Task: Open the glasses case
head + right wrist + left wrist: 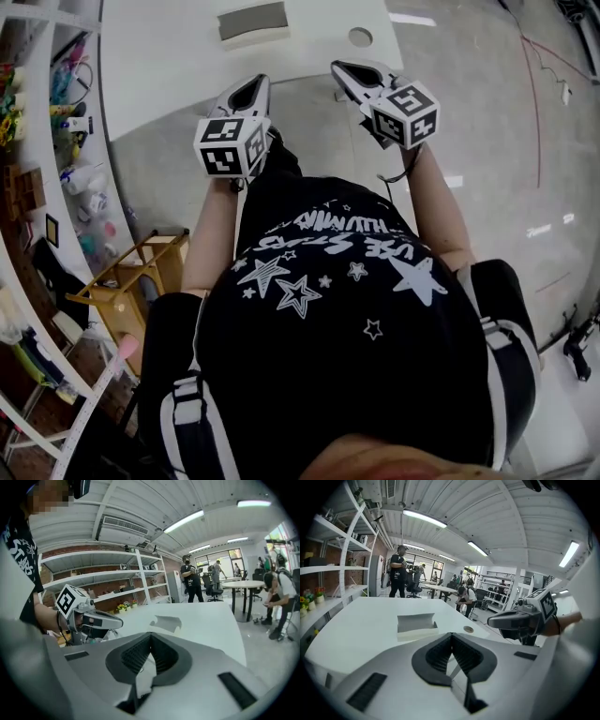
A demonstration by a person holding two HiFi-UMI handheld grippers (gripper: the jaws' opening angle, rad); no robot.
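The glasses case [251, 21] lies on the white table [159, 66] with its grey lid standing up; it also shows in the left gripper view [416, 625] and the right gripper view [168, 623]. Both grippers hang in the air short of the table's near edge, well apart from the case. My left gripper [251, 86] has its jaws together with nothing between them [451, 634]. My right gripper [339, 67] is likewise shut and empty [150, 634]. Each gripper sees the other beside it: the right gripper [506, 619] and the left gripper [115, 619].
A round grommet hole [360, 37] sits in the table right of the case. White shelves [56, 141] with small items line the left side, and a wooden stool [141, 272] stands below them. People stand and sit at far desks [401, 571].
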